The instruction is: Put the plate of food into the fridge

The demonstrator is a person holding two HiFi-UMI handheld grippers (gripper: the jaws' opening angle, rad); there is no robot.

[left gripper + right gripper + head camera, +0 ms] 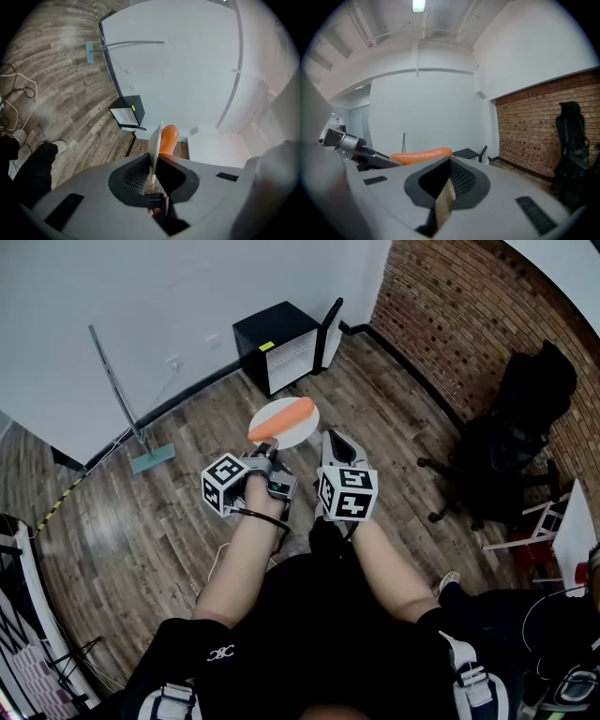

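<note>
A white plate (302,425) carrying an orange carrot (281,418) hangs above the wooden floor. My left gripper (269,448) is shut on its near rim. In the left gripper view the plate (154,140) stands edge-on between the jaws, with the carrot (168,138) just to its right. My right gripper (334,437) is beside the plate on the right, jaws together and empty. In its own view the right gripper (449,161) shows the carrot (422,155) just past its tips. The small black fridge (272,334) stands ahead against the white wall, its door (330,329) swung open.
A mop (122,399) leans on the wall to the left of the fridge. On the right, a black office chair (525,427) stands by the brick wall (450,315). Cables (18,93) lie on the floor to my left.
</note>
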